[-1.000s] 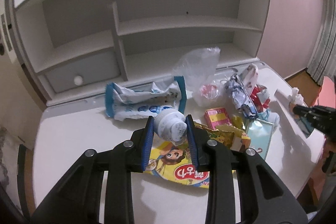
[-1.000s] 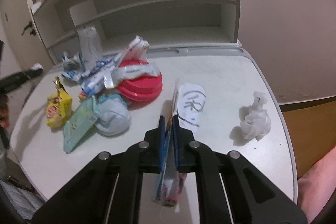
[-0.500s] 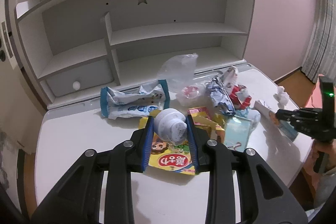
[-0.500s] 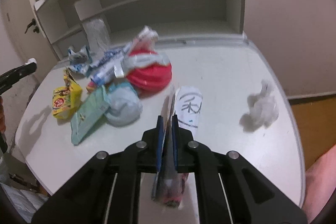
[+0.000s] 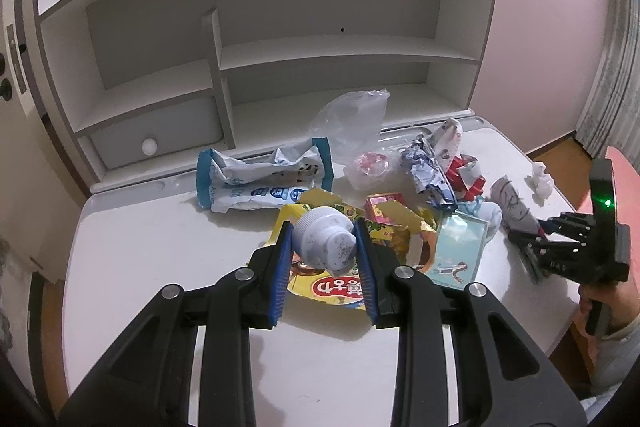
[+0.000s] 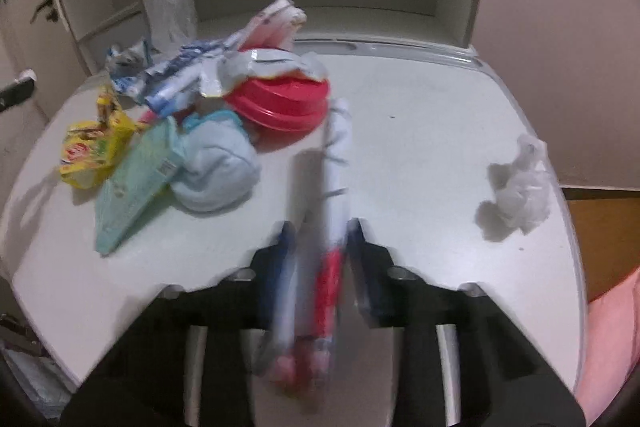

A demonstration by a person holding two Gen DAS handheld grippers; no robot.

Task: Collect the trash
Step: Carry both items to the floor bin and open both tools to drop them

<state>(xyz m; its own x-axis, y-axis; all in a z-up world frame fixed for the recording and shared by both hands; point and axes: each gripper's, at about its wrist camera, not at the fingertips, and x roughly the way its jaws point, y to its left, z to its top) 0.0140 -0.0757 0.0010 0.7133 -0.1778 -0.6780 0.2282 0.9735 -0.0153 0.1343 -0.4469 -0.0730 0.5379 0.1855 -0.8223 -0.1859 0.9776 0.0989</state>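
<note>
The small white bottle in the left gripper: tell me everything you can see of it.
The small white bottle is a squat plastic container with a ribbed white screw cap, its pale body flecked with dark specks. It lies tilted, cap pointing away towards the shelves, base towards the camera. The left gripper clamps it between blue pads, lifted clear above the yellow snack wrapper. Nothing else touches it.

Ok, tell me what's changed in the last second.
The right gripper dipped toward the scribbled paper, its jaws just closing with the red-and-white wrapper between them. The left gripper stays clamped on the white bottle; the crumpled tissue lies unmoved.
</note>
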